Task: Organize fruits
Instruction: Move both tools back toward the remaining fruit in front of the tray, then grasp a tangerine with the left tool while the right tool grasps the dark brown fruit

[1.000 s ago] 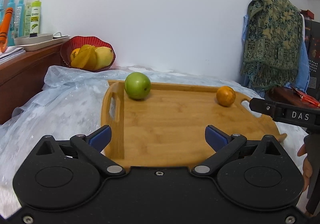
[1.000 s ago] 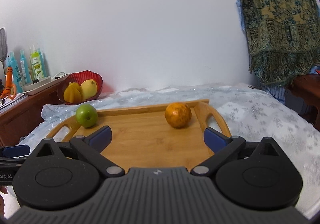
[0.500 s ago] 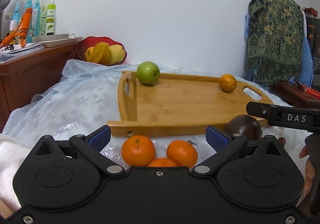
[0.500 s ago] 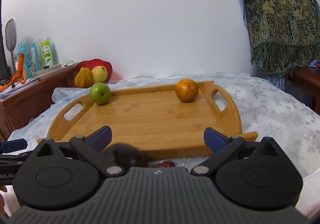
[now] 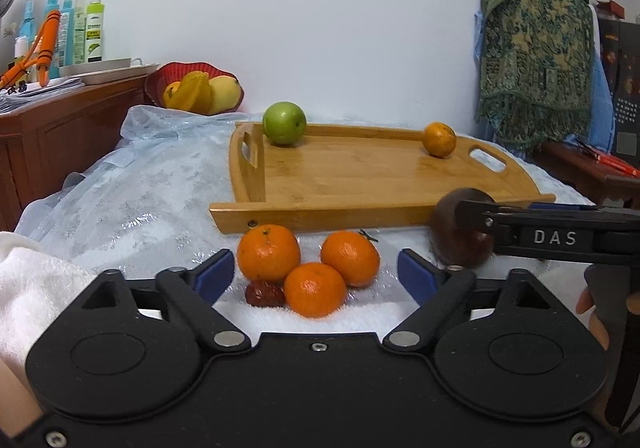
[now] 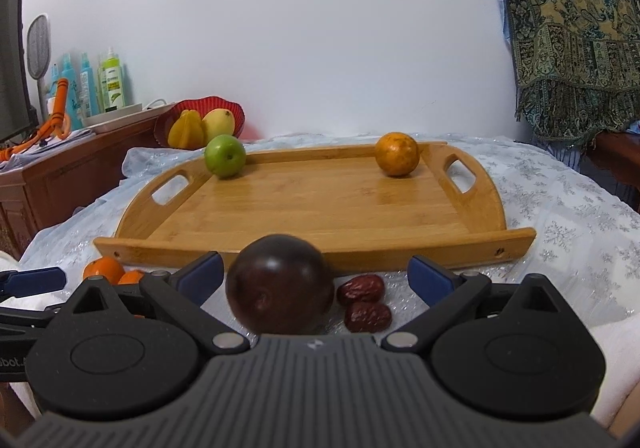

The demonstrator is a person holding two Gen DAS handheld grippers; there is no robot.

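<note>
Three oranges (image 5: 315, 290) and a red date (image 5: 264, 294) lie on the white cloth just in front of a wooden tray (image 5: 360, 183). My left gripper (image 5: 316, 276) is open around the oranges, its jaws closing, pads clear of them. On the tray sit a green apple (image 5: 284, 123) at the back left and an orange (image 5: 439, 139) at the back right. A dark purple round fruit (image 6: 280, 290) lies between the open jaws of my right gripper (image 6: 318, 276), close to the left pad. Two red dates (image 6: 362, 302) lie beside it.
A red bowl (image 5: 160, 79) with a starfruit and a mango stands behind the tray at the left. A wooden cabinet (image 5: 60, 127) with bottles lines the left side. A patterned shawl (image 5: 536, 67) hangs at the right. A white towel (image 5: 32, 280) lies at the near left.
Both grippers drew back and down from over the tray to its front edge, bringing the oranges, dates and dark fruit into view. The left jaws have narrowed.
</note>
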